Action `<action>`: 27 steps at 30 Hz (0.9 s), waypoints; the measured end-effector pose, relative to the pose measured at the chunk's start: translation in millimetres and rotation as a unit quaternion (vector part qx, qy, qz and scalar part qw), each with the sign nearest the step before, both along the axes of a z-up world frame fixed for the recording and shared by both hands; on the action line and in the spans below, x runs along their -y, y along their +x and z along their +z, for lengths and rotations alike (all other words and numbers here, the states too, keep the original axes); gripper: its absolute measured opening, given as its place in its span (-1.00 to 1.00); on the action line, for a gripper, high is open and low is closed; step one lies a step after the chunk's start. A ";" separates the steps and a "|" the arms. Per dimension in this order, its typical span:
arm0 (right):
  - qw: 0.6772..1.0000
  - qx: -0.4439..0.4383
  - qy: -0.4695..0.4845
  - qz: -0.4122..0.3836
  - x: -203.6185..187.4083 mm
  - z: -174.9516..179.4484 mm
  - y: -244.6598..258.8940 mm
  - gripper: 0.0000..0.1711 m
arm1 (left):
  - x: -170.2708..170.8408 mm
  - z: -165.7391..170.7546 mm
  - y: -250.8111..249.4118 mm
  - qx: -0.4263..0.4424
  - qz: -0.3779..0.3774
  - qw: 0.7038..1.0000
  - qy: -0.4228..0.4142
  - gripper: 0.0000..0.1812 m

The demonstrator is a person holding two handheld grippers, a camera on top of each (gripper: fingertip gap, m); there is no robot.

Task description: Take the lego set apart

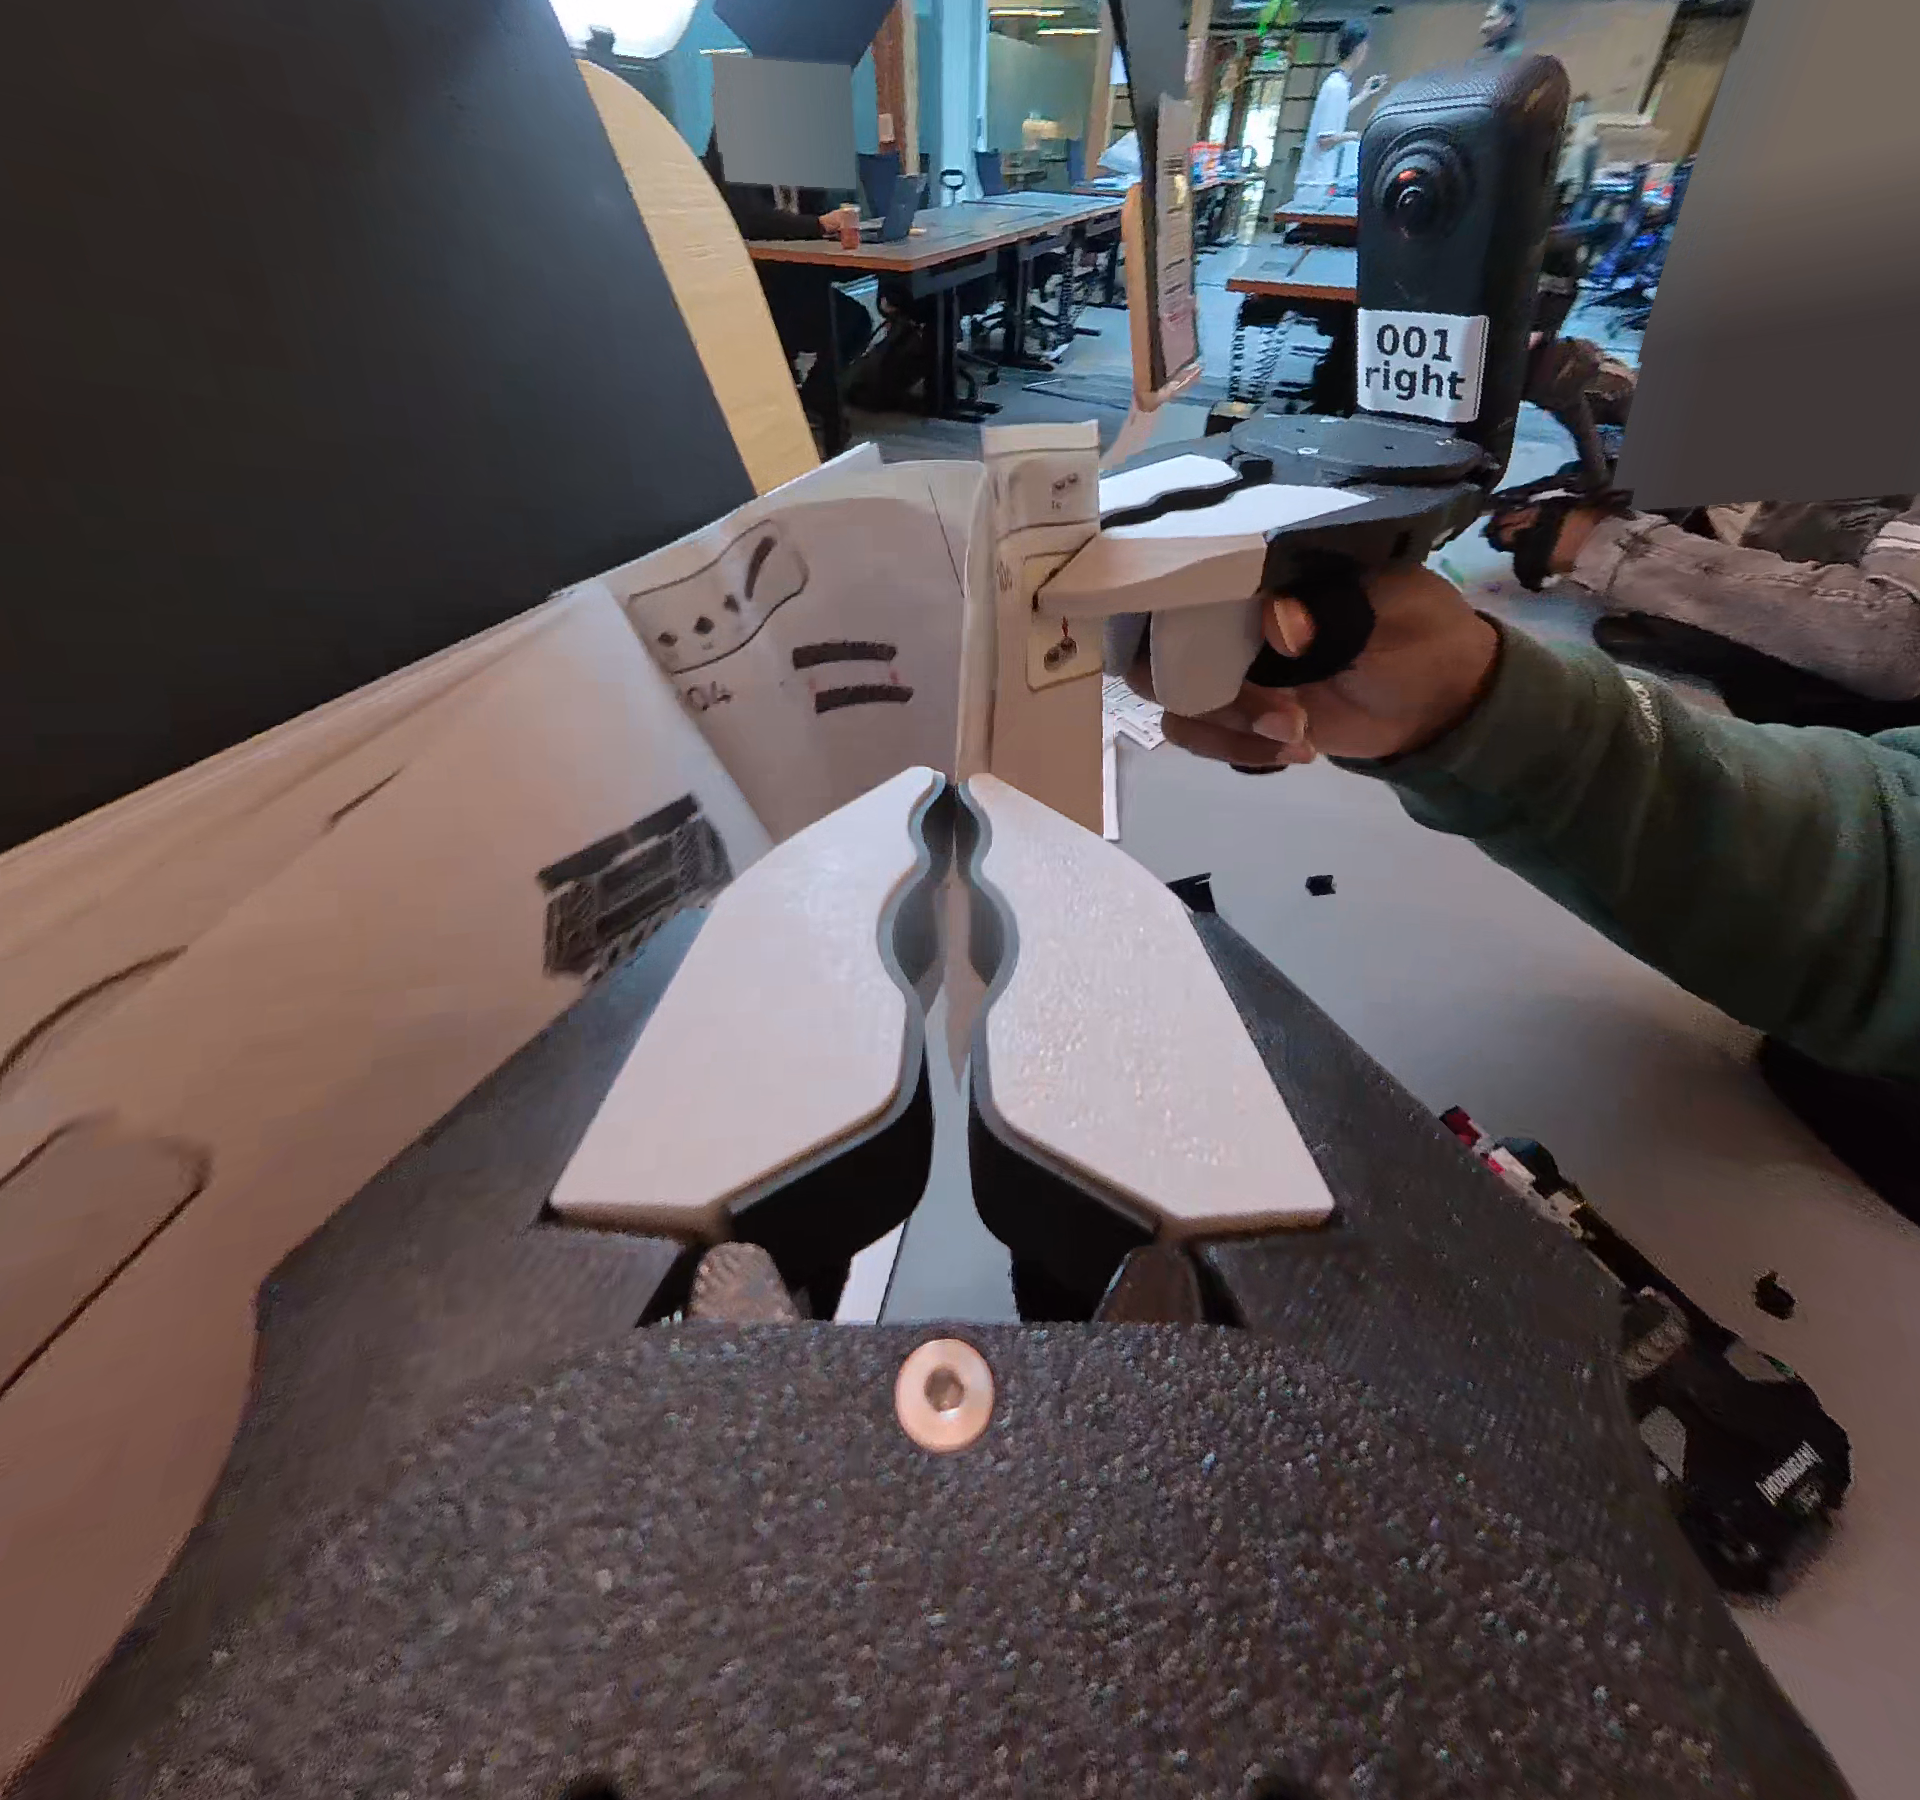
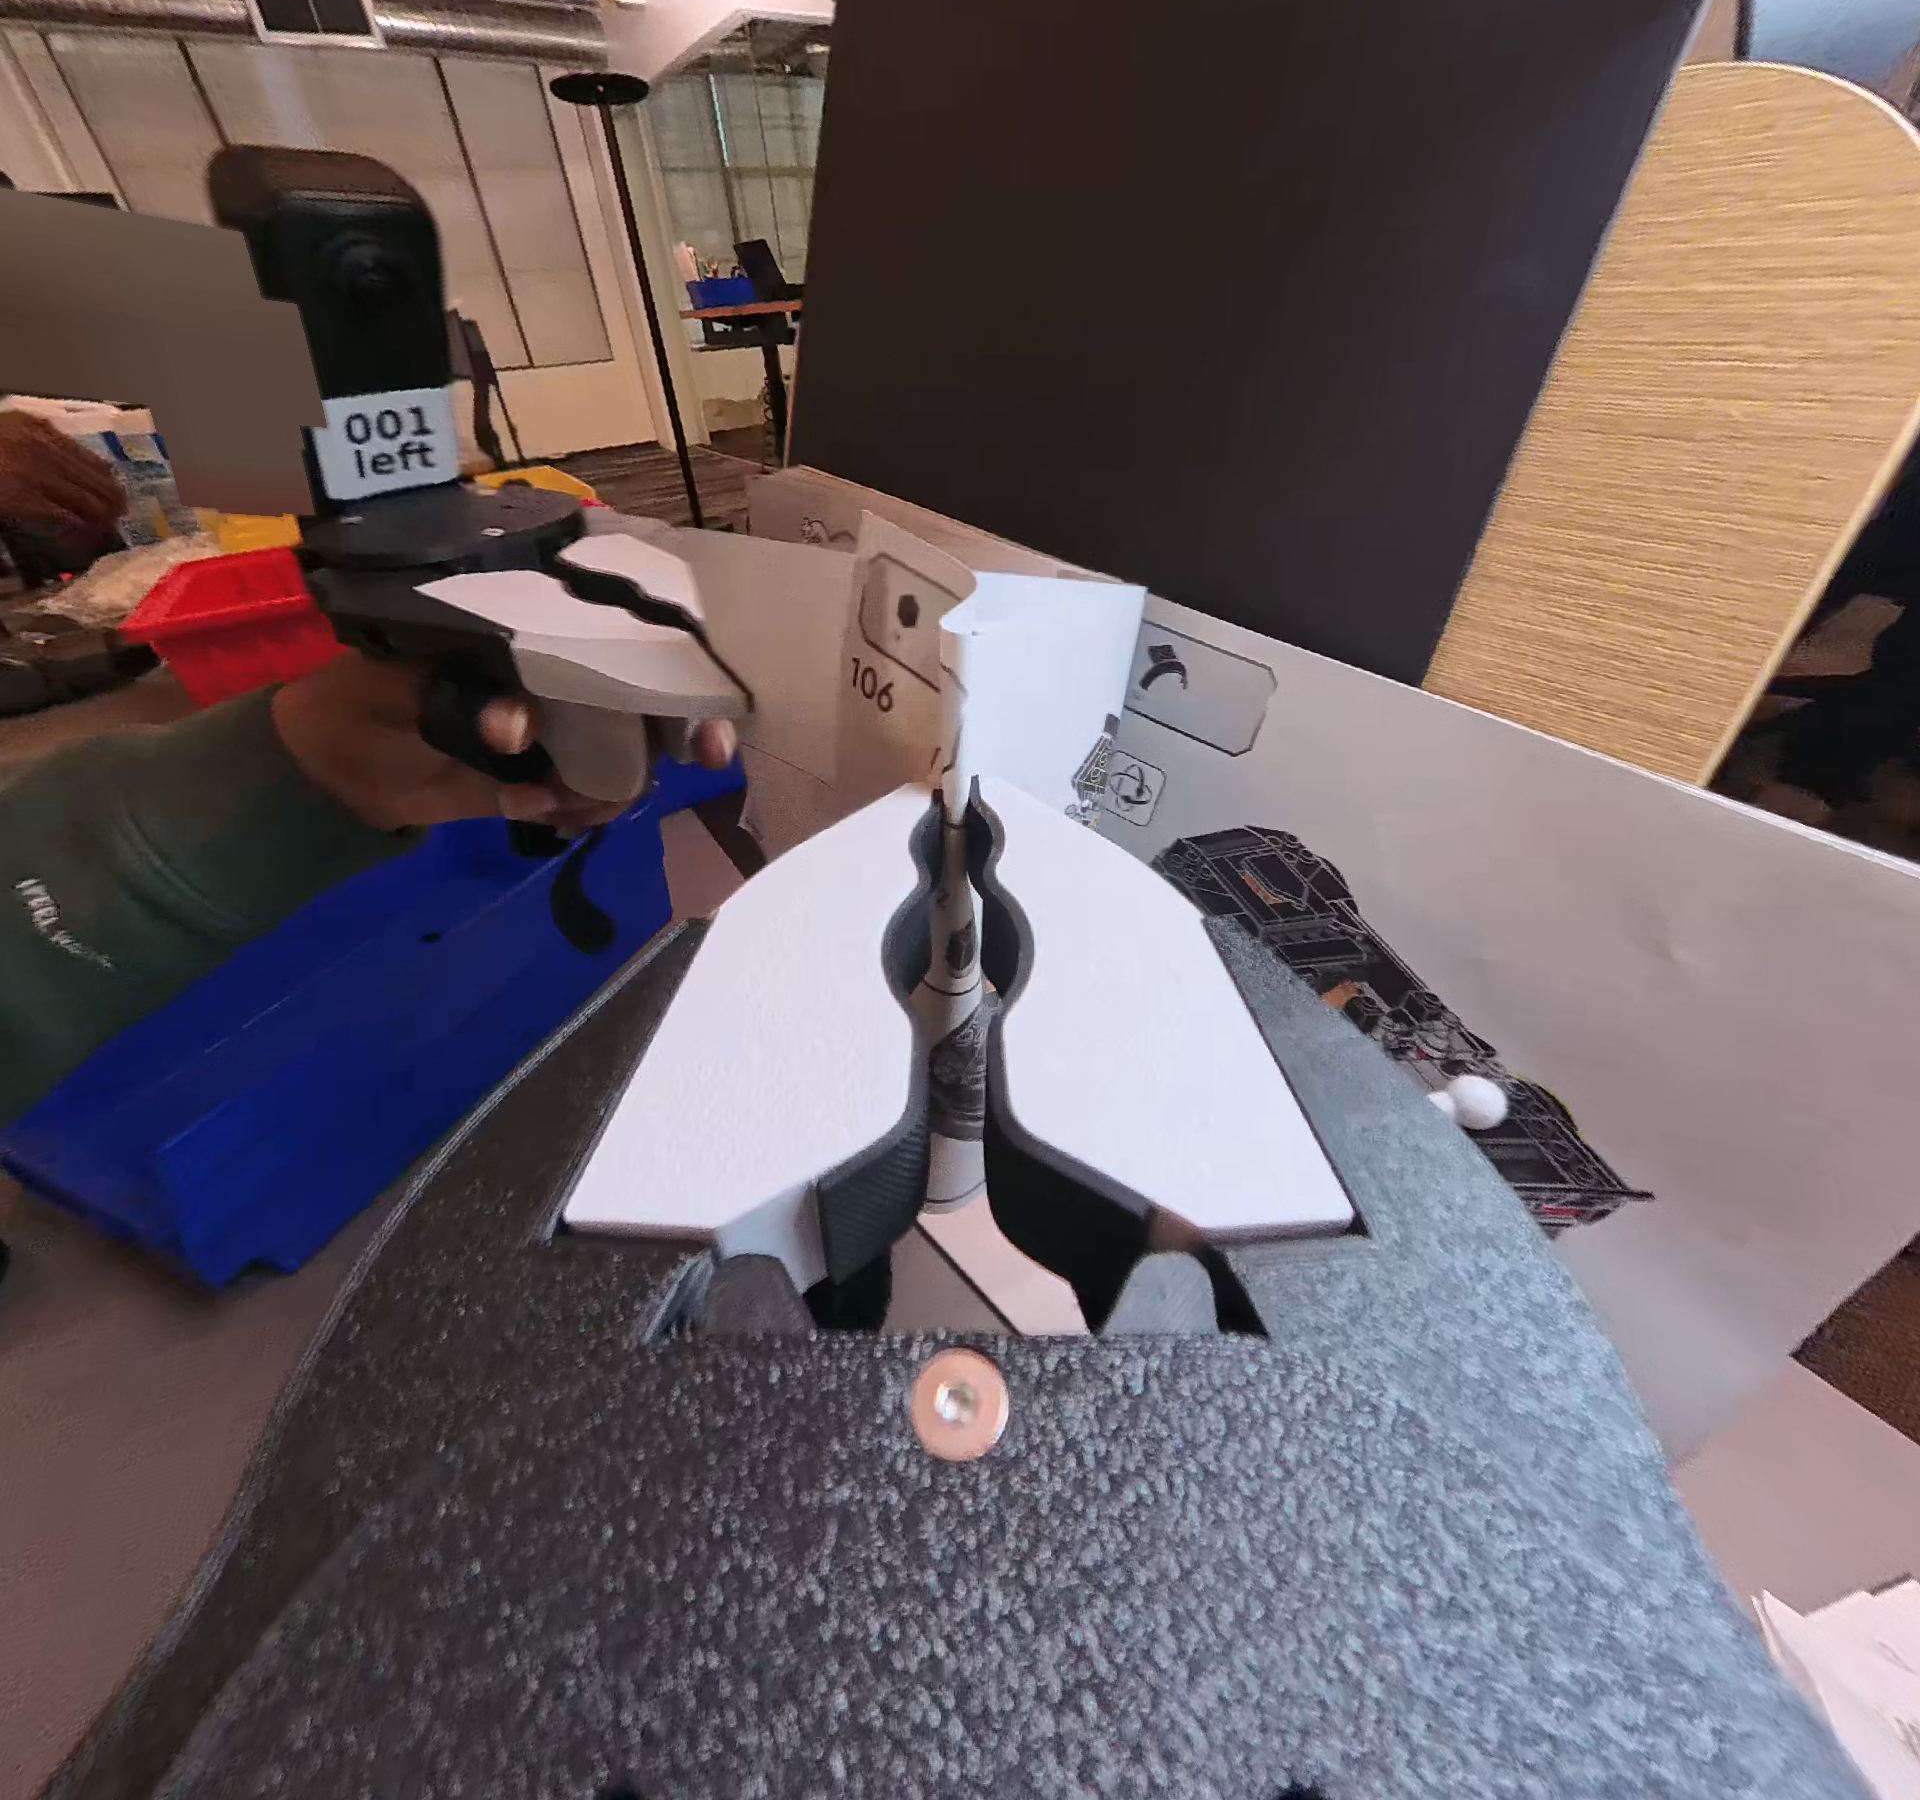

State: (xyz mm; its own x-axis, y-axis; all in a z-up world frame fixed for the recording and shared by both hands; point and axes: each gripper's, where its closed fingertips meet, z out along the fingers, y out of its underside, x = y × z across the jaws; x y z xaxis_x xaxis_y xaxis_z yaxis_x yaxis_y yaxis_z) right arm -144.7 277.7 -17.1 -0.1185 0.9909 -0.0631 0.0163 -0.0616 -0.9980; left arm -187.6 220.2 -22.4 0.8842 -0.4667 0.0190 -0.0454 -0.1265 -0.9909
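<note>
An open lego instruction booklet stands up off the table, and both grippers hold its pages. My left gripper is shut on the edge of a thin page that rises straight from its tips. My right gripper is shut on a small bundle of pages with printed drawings on them. The right gripper also shows in the left wrist view, clamped on pages just beyond my left tips. The left gripper shows at the left in the right wrist view, at the booklet's far pages.
A blue bin and a red bin lie to the left. Small black lego pieces lie on the white table, and part of a lego model shows at the right. A black panel stands behind the booklet. Tip to tip, the grippers are about 8 cm apart.
</note>
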 end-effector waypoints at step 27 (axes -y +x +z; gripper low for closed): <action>0.989 0.058 0.030 -0.131 -77.8 -23.1 5.6 -0.91 | 39.2 21.1 -15.6 -0.132 0.183 0.974 0.025 -0.91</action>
State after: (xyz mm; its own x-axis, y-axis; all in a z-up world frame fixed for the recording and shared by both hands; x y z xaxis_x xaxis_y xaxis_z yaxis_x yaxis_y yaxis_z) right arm -139.2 355.5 -40.2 0.1476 0.9890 -0.0024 0.1214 -0.0205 -0.9924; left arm -203.2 181.0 -1.2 0.9625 -0.1135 -0.2463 -0.2604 -0.1334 -0.9562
